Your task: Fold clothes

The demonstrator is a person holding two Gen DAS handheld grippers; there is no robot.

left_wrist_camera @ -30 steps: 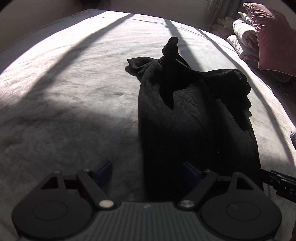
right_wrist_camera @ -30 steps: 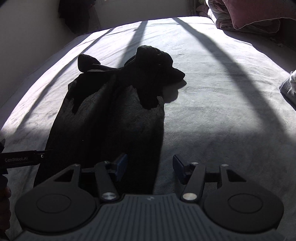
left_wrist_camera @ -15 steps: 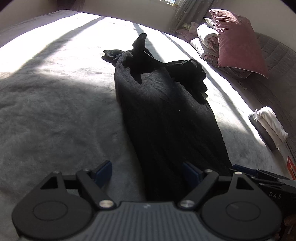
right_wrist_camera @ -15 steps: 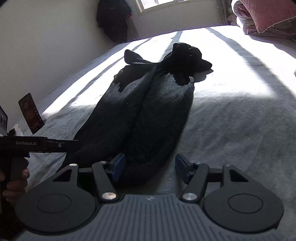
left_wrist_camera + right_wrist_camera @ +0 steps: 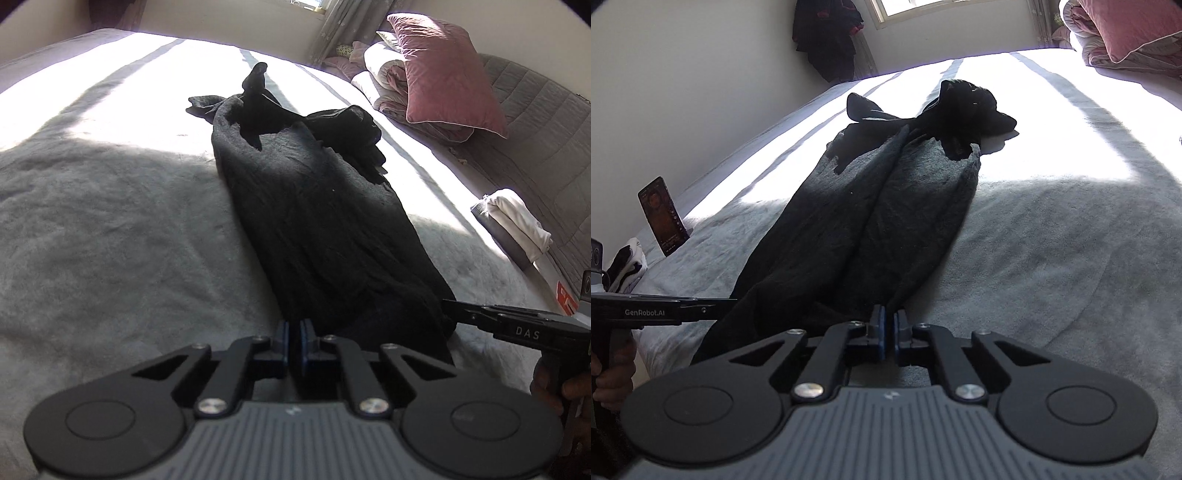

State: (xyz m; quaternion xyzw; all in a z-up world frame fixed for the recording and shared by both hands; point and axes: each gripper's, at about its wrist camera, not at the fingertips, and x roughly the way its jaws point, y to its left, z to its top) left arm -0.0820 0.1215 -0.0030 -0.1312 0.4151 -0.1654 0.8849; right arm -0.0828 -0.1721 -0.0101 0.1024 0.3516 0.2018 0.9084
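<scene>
A long black garment (image 5: 314,206) lies lengthwise on the grey bed (image 5: 110,221), its far end bunched into dark sleeves. My left gripper (image 5: 294,328) is shut on the near left corner of its hem. My right gripper (image 5: 887,314) is shut on the near right corner of the same garment (image 5: 886,206). Each gripper shows in the other's view: the right one (image 5: 448,306) pokes in at the hem's right edge, the left one (image 5: 733,303) at its left edge. A centre crease runs down the garment in the right wrist view.
A pink pillow (image 5: 443,74) on rolled bedding sits at the far right. A folded white cloth (image 5: 517,218) lies at the bed's right edge. A phone (image 5: 663,216) stands propped at the left edge. Dark clothes (image 5: 827,37) hang by the window.
Both grippers have gone from open to shut on the garment's near hem corners. Both cameras have tilted up, showing more of the room.
</scene>
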